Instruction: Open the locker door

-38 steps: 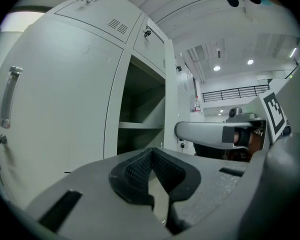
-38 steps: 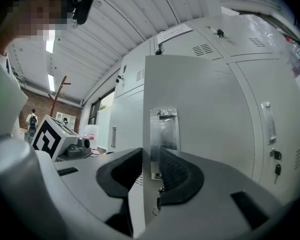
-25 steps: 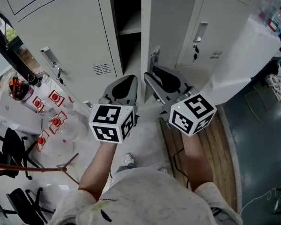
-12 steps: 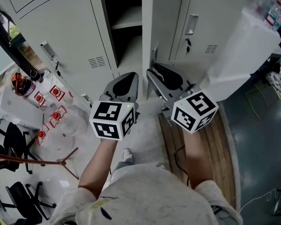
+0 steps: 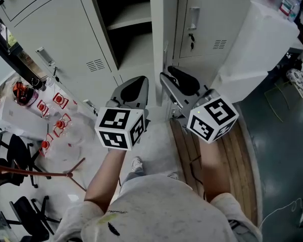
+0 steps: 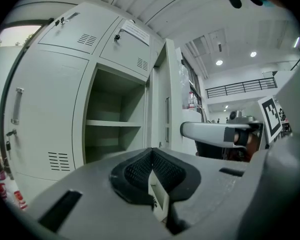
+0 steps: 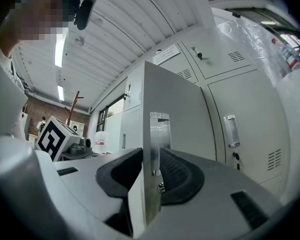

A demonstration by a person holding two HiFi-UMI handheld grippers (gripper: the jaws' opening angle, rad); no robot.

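Right gripper (image 5: 167, 79): clamping the upright free edge of the locker door (image 5: 164, 29), which is standing straight ahead.
Left gripper (image 5: 134, 87): hanging closed, empty, left of it.
Nearer hand: right.

Pale floor under a row of grey lockers, with a shelf showing in the open one.

The floor (image 5: 156, 140) is light underfoot. To the right it gives way to a strip of wooden boards (image 5: 240, 150), then to a dark stretch (image 5: 288, 150). The lockers (image 5: 55, 34) stand straight on it. A shoe (image 5: 138, 165) rests on the pale part, a dark cable (image 5: 191, 169) lies along the boards, and black chairs (image 5: 12, 155) stand at the left. Inside the open locker (image 5: 121, 39) a flat shelf (image 5: 127, 18) spans the compartment.
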